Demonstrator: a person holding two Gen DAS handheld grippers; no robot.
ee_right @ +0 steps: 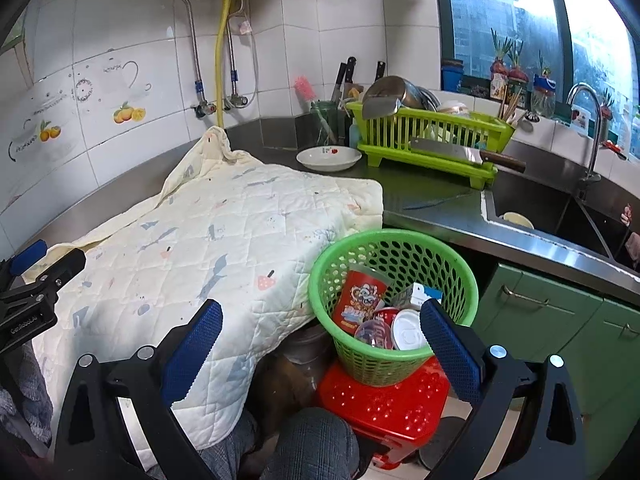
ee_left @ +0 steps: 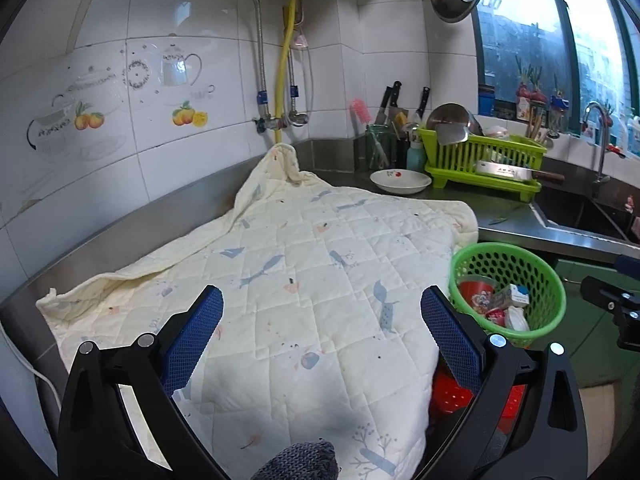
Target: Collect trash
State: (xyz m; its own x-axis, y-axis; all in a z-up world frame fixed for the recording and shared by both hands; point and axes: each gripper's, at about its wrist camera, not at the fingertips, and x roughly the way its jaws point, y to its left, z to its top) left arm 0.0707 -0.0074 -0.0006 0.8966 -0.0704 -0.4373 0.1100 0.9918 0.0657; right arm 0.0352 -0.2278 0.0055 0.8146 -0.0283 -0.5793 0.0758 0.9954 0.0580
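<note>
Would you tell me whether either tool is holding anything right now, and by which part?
Nothing is held: the left tool and right tool are both open and empty.

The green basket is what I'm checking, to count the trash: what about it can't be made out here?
- Green basket: its lower contents, hidden under the red cup, cans and carton in both views.
- Left wrist view: its near side is covered by the left tool's right finger.
- Small carton: print too small to read.
- Under the quilt: whatever lies on the counter is hidden.

A home kitchen: tiled wall (ee_right: 120, 128), steel counter (ee_right: 432, 208), sink (ee_right: 560, 216) at three o'clock, dish rack (ee_right: 432, 136) at one o'clock.
</note>
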